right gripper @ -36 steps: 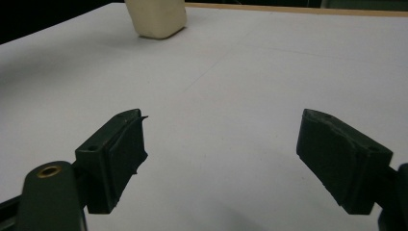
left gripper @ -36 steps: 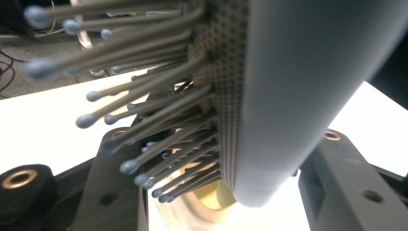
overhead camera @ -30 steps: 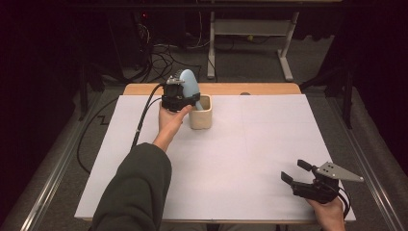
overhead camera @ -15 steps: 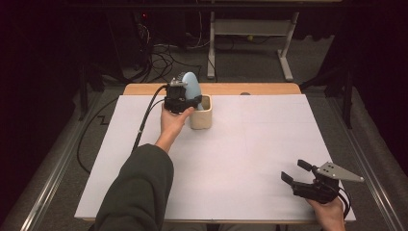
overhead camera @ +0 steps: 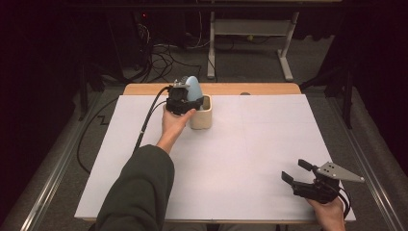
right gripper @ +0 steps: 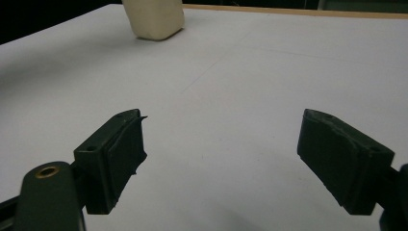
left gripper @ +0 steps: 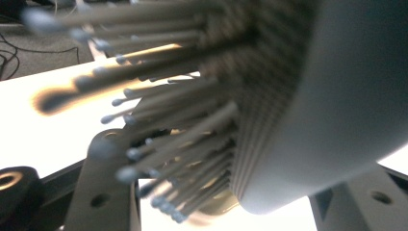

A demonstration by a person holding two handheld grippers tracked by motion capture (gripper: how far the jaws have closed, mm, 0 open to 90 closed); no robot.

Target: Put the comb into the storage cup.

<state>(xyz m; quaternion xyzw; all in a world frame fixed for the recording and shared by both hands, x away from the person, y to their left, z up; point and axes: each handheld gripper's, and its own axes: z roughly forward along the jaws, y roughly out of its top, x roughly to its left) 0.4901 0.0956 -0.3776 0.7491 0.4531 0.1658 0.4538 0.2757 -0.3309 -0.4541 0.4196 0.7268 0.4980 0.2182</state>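
A light blue hairbrush (overhead camera: 193, 88) stands head-up in the mouth of a cream cup (overhead camera: 202, 119) at the far left of the white table sheet (overhead camera: 260, 139). My left gripper (overhead camera: 184, 100) is shut on the brush just above the cup's rim. In the left gripper view the brush's grey-blue head (left gripper: 346, 96) and its bristles (left gripper: 163, 144) sit between my two jaws. Near the front right corner my right gripper (overhead camera: 294, 169) rests low over the sheet, open and with nothing in it (right gripper: 221, 159). It points toward the cup (right gripper: 154, 19).
A black cable (overhead camera: 149, 115) trails from the left gripper across the sheet's left side. The wooden table edge (overhead camera: 250, 89) runs behind the cup. Beyond it are a dark floor, loose wires and a white table frame (overhead camera: 250, 33).
The left gripper with the brush has sunk slightly toward the cup. The right gripper has stayed still.
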